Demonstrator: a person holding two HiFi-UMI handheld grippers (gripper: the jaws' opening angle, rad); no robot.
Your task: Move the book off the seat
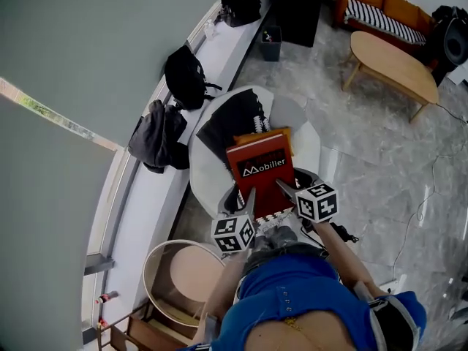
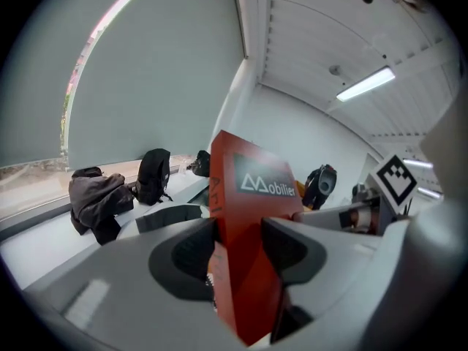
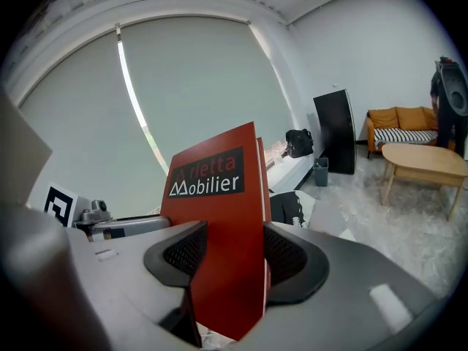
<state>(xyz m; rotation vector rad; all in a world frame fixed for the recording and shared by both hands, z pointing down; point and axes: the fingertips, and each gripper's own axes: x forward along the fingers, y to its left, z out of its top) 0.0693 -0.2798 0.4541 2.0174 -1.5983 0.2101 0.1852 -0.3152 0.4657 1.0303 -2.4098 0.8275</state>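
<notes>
A red book [image 1: 259,172] with "Mobilier" on its cover is held up in the air over the white round seat [image 1: 201,168]. An orange edge shows along its far side. My left gripper [image 1: 250,198] is shut on the book's near left edge and my right gripper [image 1: 282,187] on its near right edge. In the left gripper view the book [image 2: 256,189] stands upright between the dark pads, with the gripper [image 2: 238,246] pressing on both faces. The right gripper view shows the same cover [image 3: 212,189] clamped by the gripper [image 3: 232,258]. A black patterned cloth [image 1: 232,119] lies on the seat.
A black backpack [image 1: 186,75] and a grey jacket [image 1: 157,136] lie on the window ledge at the left. A round low table [image 1: 179,276] stands near my left side. Far right are a wooden coffee table [image 1: 391,64] and a sofa [image 1: 384,12]. A cable [image 1: 420,210] runs across the floor.
</notes>
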